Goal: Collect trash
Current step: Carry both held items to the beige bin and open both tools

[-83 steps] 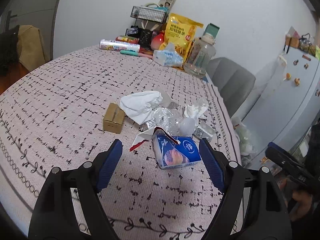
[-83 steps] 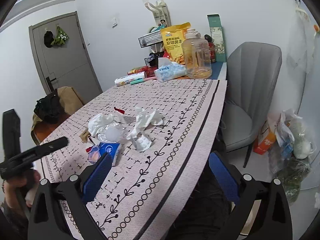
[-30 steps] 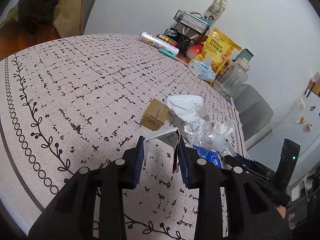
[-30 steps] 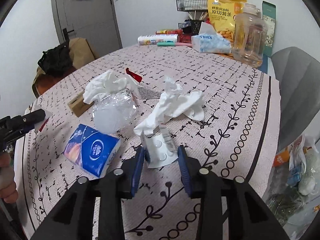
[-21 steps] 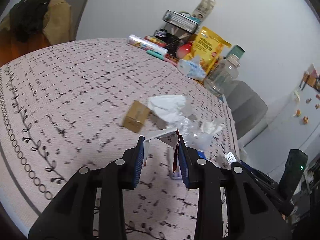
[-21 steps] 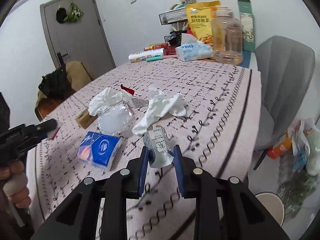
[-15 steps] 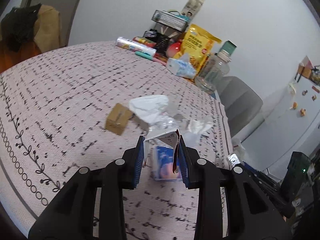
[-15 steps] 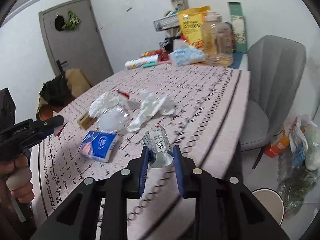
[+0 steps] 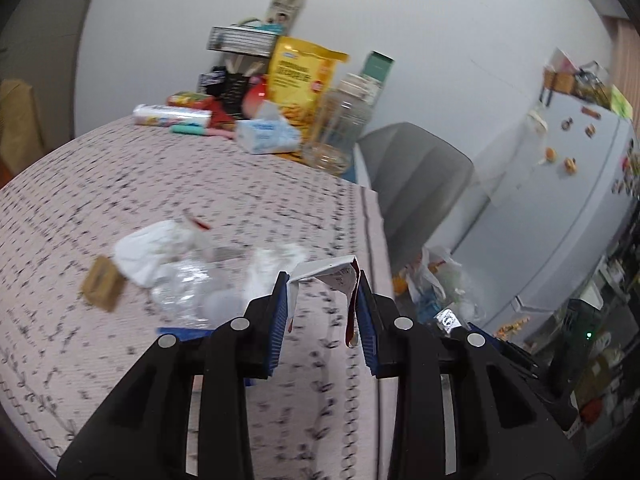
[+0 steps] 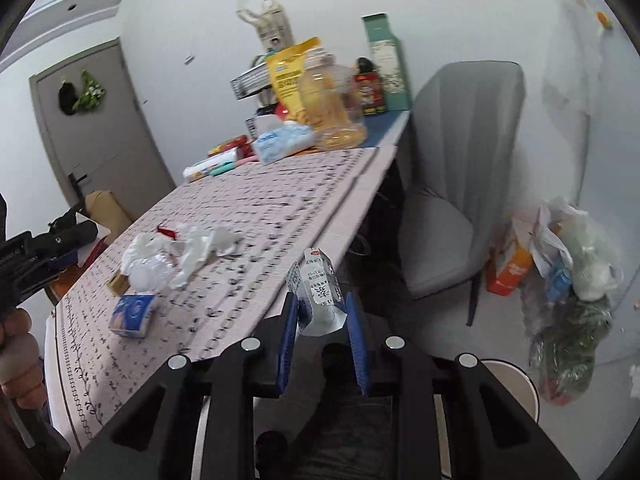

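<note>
Left wrist view: your left gripper (image 9: 322,304) pinched a torn white carton scrap (image 9: 330,274) above the table (image 9: 200,184) edge; your right gripper (image 10: 322,322) clamped a crumpled drink pouch (image 10: 318,294) (beyond the edge, over the floor).

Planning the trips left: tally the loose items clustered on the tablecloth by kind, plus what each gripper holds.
Crumpled white tissues: 2
Clear plastic wad: 1
Small brown box: 1
Blue tissue pack: 1
Red scrap: 1
Torn wrapper, left gripper: 1
Small carton, right gripper: 1
Total: 8
</note>
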The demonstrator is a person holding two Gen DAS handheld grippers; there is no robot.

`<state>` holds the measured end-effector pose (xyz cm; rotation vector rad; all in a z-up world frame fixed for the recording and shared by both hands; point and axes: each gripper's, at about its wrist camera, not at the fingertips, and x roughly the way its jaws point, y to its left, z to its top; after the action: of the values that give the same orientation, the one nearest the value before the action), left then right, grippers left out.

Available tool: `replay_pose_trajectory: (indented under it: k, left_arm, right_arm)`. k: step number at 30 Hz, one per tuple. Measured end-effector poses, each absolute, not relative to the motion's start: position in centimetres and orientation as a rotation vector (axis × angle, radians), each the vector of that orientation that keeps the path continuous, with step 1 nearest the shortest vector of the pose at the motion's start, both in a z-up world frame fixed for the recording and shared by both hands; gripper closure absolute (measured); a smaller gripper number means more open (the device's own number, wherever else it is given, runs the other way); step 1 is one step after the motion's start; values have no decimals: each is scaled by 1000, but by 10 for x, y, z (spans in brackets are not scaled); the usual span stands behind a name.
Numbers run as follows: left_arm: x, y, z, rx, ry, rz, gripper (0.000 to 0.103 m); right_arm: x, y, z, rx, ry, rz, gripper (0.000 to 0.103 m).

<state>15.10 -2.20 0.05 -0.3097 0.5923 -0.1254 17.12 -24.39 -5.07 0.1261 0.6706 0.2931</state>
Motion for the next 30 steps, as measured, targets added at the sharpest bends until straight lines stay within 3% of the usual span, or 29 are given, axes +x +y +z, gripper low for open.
replay_pose_trajectory:
  k: [25,30]
  left_arm:
    - [222,-201,-51,-148,794,-353,71]
    - [231,-225,-64,-137,836,-394,71]
  right_arm:
    - [167,-382,-116,271,751,97,75]
    - [168,-404,-126,320,753,58,68]
